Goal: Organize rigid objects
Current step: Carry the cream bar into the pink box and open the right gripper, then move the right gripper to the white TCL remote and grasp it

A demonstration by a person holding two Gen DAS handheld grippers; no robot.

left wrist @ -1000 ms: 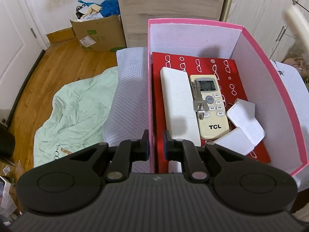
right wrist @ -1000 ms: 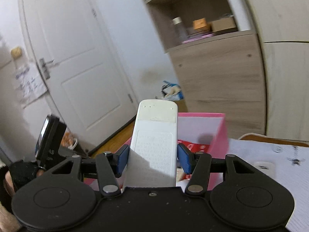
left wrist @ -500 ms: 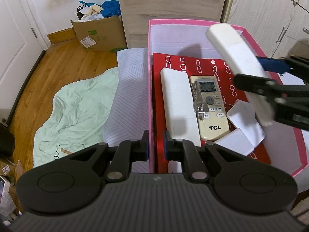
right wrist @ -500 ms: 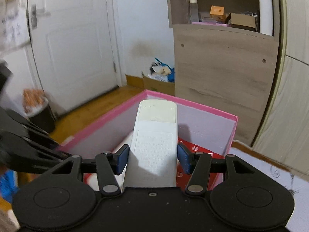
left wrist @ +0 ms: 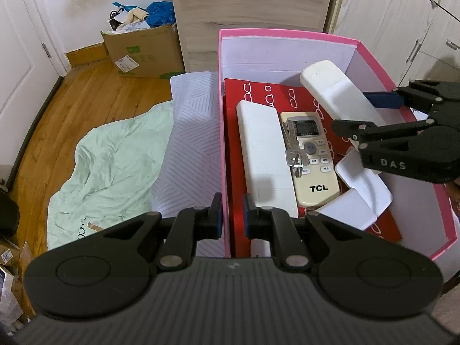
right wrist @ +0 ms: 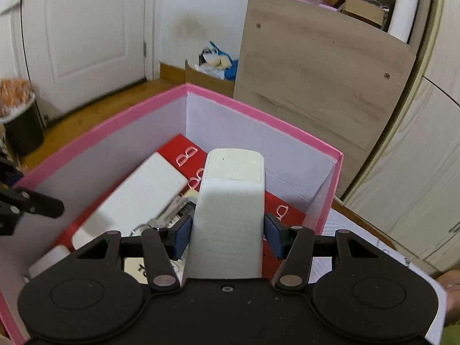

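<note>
Currently: white remote held over pink box

Left to right: pale green crumpled cloth (left wrist: 109,155) lies on the wooden floor, beside a white striped sheet (left wrist: 189,149). Left gripper (left wrist: 232,212) is clamped on the left wall of the pink-rimmed cardboard box (left wrist: 287,33), one pad on each side of it. Inside, on a red card printed with spectacles (left wrist: 258,92), lie a white rectangular slab (left wrist: 264,158), then a cream TCL remote control (left wrist: 313,158) with a metal key bunch (left wrist: 293,149) across its buttons, then white folded card pieces (left wrist: 362,184). Right gripper (right wrist: 227,230) grips a white blank-backed remote control (right wrist: 230,218) by its sides, tilted nose-down above the box's far right corner, clear of the contents
</note>
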